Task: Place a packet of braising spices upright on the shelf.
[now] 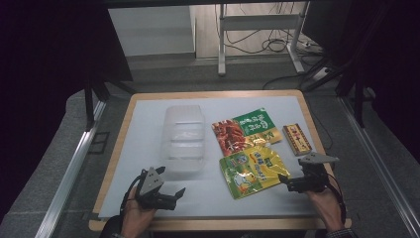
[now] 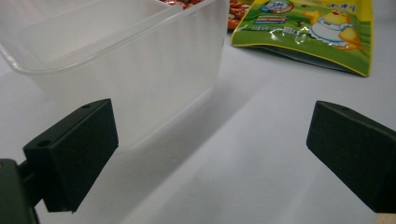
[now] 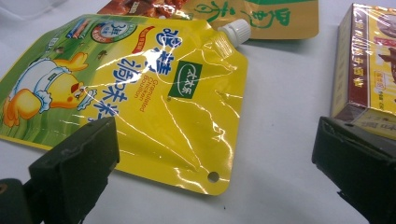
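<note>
With our right gripper (image 3: 215, 172) spread just short of the yellow pouch (image 3: 140, 93) lying flat on the tabletop (image 1: 148, 119), we should slide low and pinch its near corner, left gripper (image 2: 210, 154) spread beside the clear tub (image 2: 116, 56).

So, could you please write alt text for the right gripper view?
A yellow spouted chicken bouillon pouch lies flat on the white table, just beyond the right gripper, whose black jaws stand open. A brown cellophane-wrapped box sits to its right.

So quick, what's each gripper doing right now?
Left gripper: open, holding nothing, beside the tub.
Right gripper: open, holding nothing, at the yellow pouch.
</note>
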Demonstrator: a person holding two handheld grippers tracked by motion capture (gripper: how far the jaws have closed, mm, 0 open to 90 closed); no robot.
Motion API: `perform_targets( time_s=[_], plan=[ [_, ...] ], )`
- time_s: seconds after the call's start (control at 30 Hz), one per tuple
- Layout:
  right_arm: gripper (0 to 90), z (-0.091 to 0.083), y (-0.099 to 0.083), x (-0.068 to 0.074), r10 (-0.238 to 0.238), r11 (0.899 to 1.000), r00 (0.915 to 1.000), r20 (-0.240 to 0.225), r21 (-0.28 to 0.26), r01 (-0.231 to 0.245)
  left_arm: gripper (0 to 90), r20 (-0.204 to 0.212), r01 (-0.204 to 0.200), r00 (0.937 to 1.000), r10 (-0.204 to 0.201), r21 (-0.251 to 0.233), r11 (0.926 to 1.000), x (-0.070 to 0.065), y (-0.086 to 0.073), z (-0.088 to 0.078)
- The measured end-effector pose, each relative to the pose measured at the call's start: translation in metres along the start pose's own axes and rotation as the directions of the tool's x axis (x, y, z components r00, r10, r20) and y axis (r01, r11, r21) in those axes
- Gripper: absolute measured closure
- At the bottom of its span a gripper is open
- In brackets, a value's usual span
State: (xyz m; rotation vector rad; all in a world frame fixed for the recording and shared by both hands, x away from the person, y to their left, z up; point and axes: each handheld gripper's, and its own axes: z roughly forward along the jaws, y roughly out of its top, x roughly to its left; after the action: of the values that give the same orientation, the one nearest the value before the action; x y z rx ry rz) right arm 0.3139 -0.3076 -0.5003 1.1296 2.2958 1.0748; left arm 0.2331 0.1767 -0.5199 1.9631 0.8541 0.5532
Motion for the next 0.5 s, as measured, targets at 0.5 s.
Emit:
perform_targets(
  time_s=[0.5],
  plan=[
    [0.6, -0.002, 0.001, -0.001, -0.011, 1.000, 0.9999, 0.013, -0.015, 0.011, 2.1, 0.022, -0.027, 0.9994, 0.025, 0.082, 0.9962, -0.014, 0.005, 0.010]
  ],
)
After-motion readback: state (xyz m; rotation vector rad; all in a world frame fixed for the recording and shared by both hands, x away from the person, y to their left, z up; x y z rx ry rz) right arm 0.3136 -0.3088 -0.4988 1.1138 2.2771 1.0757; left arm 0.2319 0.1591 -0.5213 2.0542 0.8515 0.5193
